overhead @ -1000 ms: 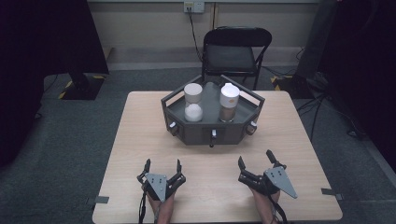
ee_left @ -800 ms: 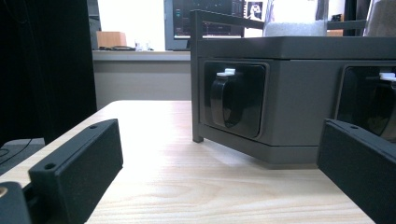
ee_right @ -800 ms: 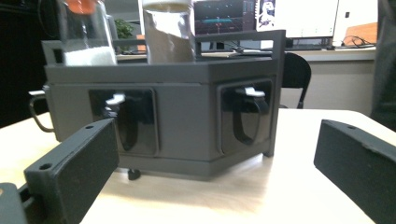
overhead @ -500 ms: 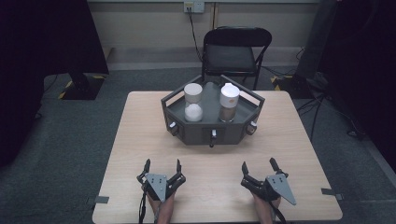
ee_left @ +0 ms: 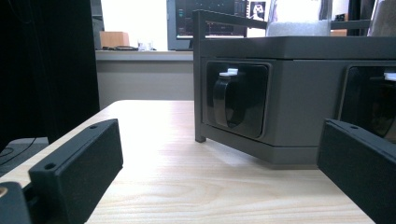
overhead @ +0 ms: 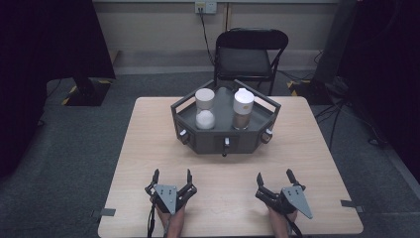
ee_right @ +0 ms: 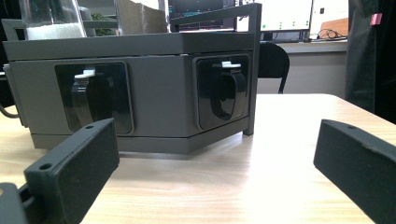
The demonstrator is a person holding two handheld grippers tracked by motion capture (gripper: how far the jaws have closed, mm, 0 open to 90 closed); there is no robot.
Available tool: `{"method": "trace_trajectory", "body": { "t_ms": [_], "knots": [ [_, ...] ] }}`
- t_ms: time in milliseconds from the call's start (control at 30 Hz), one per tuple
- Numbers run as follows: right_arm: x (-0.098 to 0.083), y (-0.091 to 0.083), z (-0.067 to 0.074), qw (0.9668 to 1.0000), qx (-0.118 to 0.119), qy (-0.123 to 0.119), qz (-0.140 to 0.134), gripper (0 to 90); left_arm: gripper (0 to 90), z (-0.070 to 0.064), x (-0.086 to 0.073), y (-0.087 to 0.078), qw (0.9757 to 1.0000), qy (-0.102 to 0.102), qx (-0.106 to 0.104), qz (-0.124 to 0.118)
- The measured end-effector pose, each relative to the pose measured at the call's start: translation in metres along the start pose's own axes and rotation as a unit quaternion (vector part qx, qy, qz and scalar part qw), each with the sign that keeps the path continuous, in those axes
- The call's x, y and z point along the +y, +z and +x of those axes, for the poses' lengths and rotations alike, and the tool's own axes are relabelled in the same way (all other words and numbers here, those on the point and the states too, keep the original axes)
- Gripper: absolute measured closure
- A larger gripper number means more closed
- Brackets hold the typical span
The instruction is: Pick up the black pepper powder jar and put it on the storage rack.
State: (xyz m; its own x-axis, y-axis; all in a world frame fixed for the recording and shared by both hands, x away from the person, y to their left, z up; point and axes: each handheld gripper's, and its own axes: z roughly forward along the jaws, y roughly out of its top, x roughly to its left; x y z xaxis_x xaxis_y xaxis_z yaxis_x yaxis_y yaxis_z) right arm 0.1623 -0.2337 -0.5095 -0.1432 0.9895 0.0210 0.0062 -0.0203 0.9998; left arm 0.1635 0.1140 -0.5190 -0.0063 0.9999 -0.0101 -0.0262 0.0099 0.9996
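High view shows the left gripper (overhead: 171, 181) and the right gripper (overhead: 276, 182) resting near the front edge of the wooden table (overhead: 148, 144), both with fingers spread and holding nothing; since a second ago the right gripper has drawn back a little toward the person while the left has stayed put, so I judge the work on the grey hexagonal rack (overhead: 225, 141) has not yet begun. That rack stands at the table's middle-rear, well apart from both grippers, carrying two white-lidded jars (overhead: 205, 108). Left gripper view looks between released fingers (ee_left: 77, 168) at the rack's side face with a black recessed handle (ee_left: 229, 100). Right gripper view shows two such handles (ee_right: 229, 88) beyond its open fingers (ee_right: 74, 163). Around lie grey carpet, a black folding chair (overhead: 250, 54) and dark curtains
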Motion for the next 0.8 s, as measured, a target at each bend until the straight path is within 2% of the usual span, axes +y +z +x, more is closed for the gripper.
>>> {"method": "trace_trajectory", "body": {
  "t_ms": [267, 800],
  "knots": [
    [-0.0051, -0.0034, 0.0094, 0.9996, -0.013, -0.022, -0.013, 0.0, 0.1, 0.0, -0.0001, -0.0001, 1.0, 0.0, 0.0, 0.0],
    [-0.0057, -0.0036, 0.0106, 0.9995, -0.018, -0.02, -0.015, 0.0, 0.1, 0.0001, 0.0, -0.0001, 1.0, 0.0, 0.0, 0.0]
  ]
}}
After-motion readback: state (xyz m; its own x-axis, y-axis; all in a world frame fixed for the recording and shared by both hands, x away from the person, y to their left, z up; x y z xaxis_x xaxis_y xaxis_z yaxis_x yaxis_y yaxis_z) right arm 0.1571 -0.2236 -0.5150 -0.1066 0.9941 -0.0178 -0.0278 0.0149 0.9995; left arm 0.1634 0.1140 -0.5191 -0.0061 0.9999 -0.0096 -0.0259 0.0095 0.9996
